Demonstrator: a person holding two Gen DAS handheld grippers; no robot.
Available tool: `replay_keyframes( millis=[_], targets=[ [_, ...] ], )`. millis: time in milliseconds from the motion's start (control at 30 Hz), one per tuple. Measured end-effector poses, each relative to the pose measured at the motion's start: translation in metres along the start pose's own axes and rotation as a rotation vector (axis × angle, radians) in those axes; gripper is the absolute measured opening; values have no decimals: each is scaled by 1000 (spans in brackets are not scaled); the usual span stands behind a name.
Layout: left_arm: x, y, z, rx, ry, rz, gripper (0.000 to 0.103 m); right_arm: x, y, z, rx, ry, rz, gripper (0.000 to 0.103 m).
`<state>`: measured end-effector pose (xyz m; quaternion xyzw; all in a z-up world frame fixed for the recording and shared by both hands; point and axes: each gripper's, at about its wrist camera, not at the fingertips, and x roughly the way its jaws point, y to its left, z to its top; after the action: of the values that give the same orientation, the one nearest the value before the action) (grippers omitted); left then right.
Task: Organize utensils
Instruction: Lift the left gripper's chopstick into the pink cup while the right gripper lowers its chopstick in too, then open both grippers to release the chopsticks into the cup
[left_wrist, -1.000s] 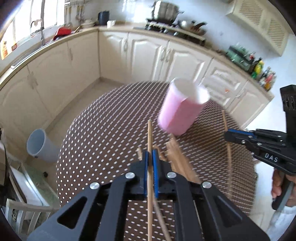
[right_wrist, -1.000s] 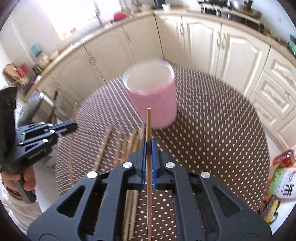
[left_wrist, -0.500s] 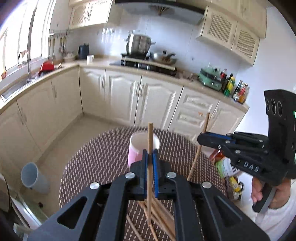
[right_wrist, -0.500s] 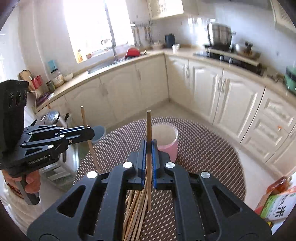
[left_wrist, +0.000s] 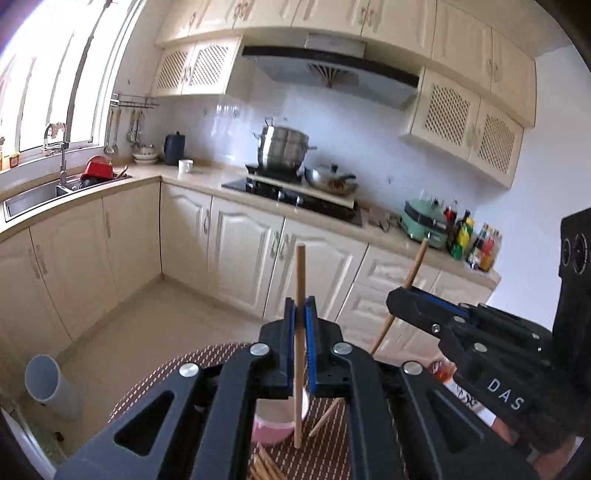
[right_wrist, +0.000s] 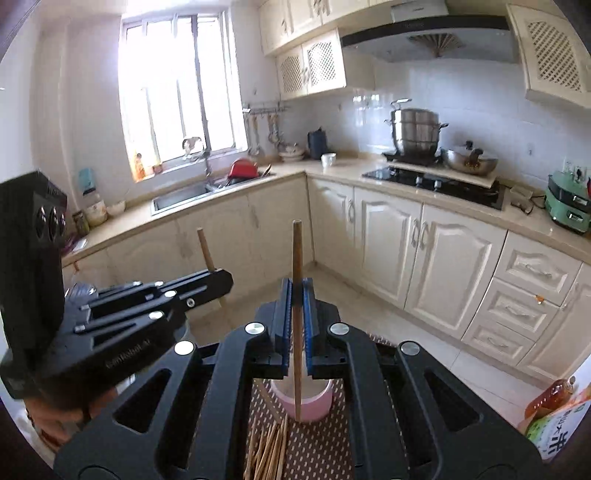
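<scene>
Below my left tongs (left_wrist: 300, 332), through the left wrist camera, the pink cup (left_wrist: 275, 421) is standing upright on the brown dotted desk (left_wrist: 177, 384), near its far edge. My left tongs are clamping a wooden chopstick (left_wrist: 299, 291) upright between the blue pads, and its lower tip is hanging at the cup's rim; whether it is touching the rim I cannot tell. To the right, my right tongs (left_wrist: 397, 299) are gripping a second chopstick (left_wrist: 415, 266), which is leaning to the right at its top, with its lower end pointing down toward the desk beside the cup. A few loose chopsticks (left_wrist: 267, 469) are lying on the desk just on my side of the cup.

Through the right wrist camera, my right tongs (right_wrist: 296, 314) are closing on their chopstick (right_wrist: 296, 266), which is standing upright, and its lower tip is hanging in front of the pink cup (right_wrist: 314, 406). A bundle of loose chopsticks (right_wrist: 267, 450) is lying on the desk (right_wrist: 325, 450) just on my side of the cup. At the left, my left tongs (right_wrist: 221, 280) are holding their chopstick (right_wrist: 205, 249), tilted slightly left at the top.
</scene>
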<state>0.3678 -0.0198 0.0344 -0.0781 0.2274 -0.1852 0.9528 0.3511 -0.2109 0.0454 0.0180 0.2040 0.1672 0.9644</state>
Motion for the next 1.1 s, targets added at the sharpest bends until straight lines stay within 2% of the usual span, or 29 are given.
replay_keyframes(
  millis=[167,300,667,1033,1067,1100],
  targets=[
    [13,9,5,-22,-95,30,6,8,-5,7,18,-78,-39,6],
    [27,17,-4,-28,-113,61,6,22,-8,1,26,-63,-33,6],
    [62,38,-55,4,-8,103,6,51,-20,-45,51,14,-36,6],
    [62,39,-75,30,32,99,7,60,-21,-75,52,43,-33,6],
    [61,40,-76,27,38,97,7,61,-20,-78,54,54,-30,6],
    [61,40,-76,25,42,96,15,62,-20,-78,55,58,-28,7]
  ],
)
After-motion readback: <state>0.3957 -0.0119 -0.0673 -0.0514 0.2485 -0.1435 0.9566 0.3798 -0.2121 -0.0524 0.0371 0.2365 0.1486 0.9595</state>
